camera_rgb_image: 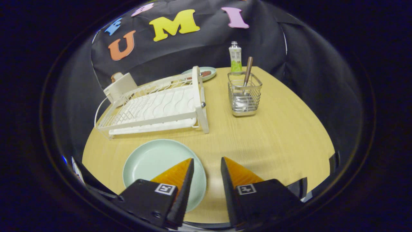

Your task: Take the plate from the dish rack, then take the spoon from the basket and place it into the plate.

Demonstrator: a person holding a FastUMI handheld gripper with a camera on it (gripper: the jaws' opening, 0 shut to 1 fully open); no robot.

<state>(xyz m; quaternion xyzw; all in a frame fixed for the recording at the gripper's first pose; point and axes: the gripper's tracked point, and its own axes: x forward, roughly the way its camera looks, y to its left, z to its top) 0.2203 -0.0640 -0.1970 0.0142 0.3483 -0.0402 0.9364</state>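
A pale green plate (154, 162) lies flat on the wooden table (273, 135), under and just ahead of my left finger. The gripper (207, 159) is open with nothing between its fingers; its right finger is over bare wood beside the plate. Beyond the plate stands the white dish rack (154, 108), with nothing in it. To the right of the rack, a wire basket (244, 93) holds a spoon (243, 91) standing bowl down, its brown handle sticking up above the rim.
A small bottle with a green label (235, 58) stands behind the basket. A second small plate (204, 73) with something brown on it lies behind the rack. A cream-coloured container (120, 85) sits at the rack's far left corner.
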